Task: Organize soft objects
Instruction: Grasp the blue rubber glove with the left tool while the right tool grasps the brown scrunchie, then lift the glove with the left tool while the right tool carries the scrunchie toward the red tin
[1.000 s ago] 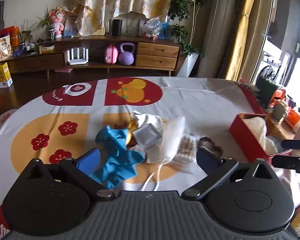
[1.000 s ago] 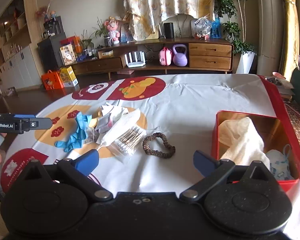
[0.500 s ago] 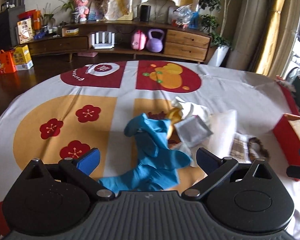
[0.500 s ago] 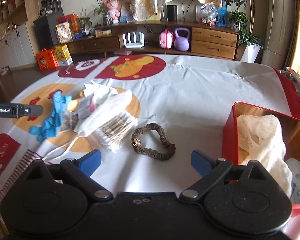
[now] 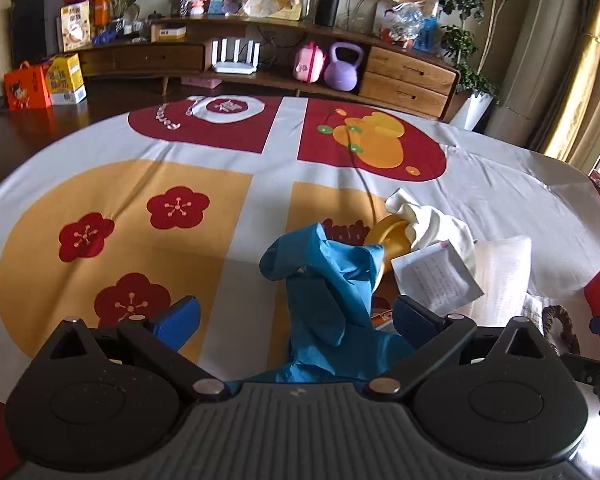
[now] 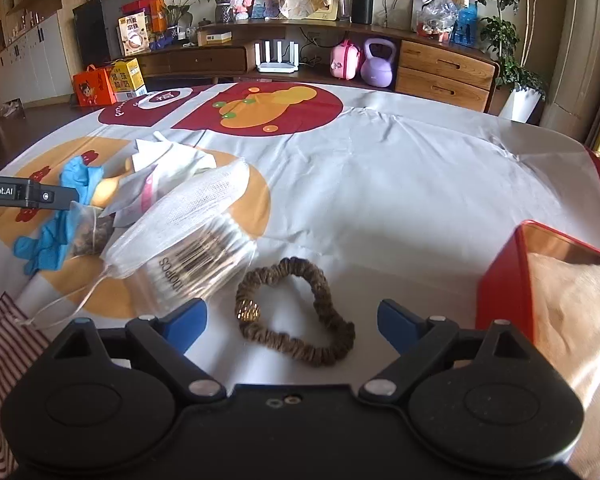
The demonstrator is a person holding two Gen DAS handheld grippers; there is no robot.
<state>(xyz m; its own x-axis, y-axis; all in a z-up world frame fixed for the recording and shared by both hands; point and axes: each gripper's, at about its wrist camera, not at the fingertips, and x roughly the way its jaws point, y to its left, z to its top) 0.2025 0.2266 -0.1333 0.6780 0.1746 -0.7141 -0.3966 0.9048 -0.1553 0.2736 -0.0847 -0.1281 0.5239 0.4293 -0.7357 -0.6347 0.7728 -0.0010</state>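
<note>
left gripper (image 5: 296, 314) open over blue glove (image 5: 332, 300), right gripper (image 6: 292, 320) open, jaws just closing a little, brown scrunchie (image 6: 296, 312) between them, red box (image 6: 504, 276) at table's right edge

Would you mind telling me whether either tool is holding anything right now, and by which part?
Nothing is held. The left tool stands open around the blue glove, and the right tool, its jaws just closing slightly, stands open around the brown scrunchie.

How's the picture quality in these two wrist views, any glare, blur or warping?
Left wrist view: sharp, strong fisheye bending of the printed tablecloth; window glare far right. Right wrist view: sharp, sunlight glaring off the red metal box's inner wall; the brown fabric scrunchie casts a soft shadow.
</note>
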